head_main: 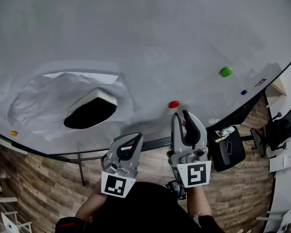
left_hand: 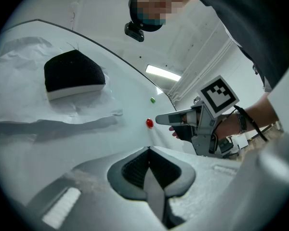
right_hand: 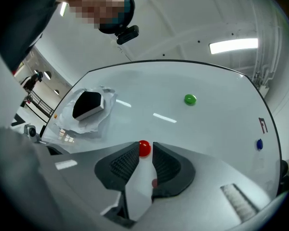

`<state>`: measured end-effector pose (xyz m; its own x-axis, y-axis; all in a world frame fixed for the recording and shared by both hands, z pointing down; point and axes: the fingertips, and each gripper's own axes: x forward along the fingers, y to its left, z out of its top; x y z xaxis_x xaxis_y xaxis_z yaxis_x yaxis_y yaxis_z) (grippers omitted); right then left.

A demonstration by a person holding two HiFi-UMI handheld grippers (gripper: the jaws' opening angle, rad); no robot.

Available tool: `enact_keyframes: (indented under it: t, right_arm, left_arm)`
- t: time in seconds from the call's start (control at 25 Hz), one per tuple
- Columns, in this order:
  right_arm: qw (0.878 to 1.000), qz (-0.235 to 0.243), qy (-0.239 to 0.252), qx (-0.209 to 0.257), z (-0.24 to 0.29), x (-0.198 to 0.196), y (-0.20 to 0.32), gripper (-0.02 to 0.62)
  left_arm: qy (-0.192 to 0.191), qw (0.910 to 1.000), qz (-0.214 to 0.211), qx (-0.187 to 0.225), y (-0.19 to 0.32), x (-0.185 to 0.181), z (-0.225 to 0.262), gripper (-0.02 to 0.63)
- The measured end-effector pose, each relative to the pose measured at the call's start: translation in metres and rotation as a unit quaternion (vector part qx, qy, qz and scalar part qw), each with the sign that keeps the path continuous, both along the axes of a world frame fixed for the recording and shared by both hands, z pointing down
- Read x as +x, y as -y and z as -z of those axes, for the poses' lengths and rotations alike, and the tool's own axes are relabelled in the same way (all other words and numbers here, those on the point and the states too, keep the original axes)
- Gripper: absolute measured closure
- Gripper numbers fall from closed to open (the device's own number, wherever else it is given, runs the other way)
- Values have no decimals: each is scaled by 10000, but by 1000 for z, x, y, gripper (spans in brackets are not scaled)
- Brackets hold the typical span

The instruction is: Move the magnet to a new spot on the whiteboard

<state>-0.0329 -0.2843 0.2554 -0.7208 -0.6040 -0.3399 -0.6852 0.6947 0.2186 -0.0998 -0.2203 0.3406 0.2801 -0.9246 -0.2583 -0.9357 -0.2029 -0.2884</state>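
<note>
Whiteboard (head_main: 136, 33): red magnet (right_hand: 144, 148) just beyond right gripper's (head_main: 180, 114) half-open, empty fingers; advance, then pinch squarely. Left gripper (left_hand: 148, 150) closed, empty.

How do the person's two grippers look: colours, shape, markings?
Both the left gripper and right gripper are light grey, with black ribbed pads on curved jaws. Each carries a white cube with a black square marker. The person wears a black top.

Crumpled paper (head_main: 39, 101): white, at left.
Eraser (head_main: 89, 113): black, lying on that paper.
Green magnet (head_main: 226, 72): far right.
Blue magnet (head_main: 243, 92): right of green, nearer.
Office chair (head_main: 283, 125): right edge, on wooden floor (head_main: 39, 178).
</note>
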Motion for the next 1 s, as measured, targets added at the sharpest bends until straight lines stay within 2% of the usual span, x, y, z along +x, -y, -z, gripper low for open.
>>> enact_keyframes:
  t: [0.16,0.48,1.0]
  right_arm:
    - [9998,53,123,-139,-4,8,-5,542]
    - [9994,-40,-143,-312,-23,22,-20,577]
    - [9988,58,-165,-462,-37,52,-56,589]
  left_arm:
    - [20,10000,-42,-49,-5,8,-3,604]
    - [59,9998,-140,-101,-14,26,-4,604]
    - [123,9998,-91,-123,-41,52,-4,604]
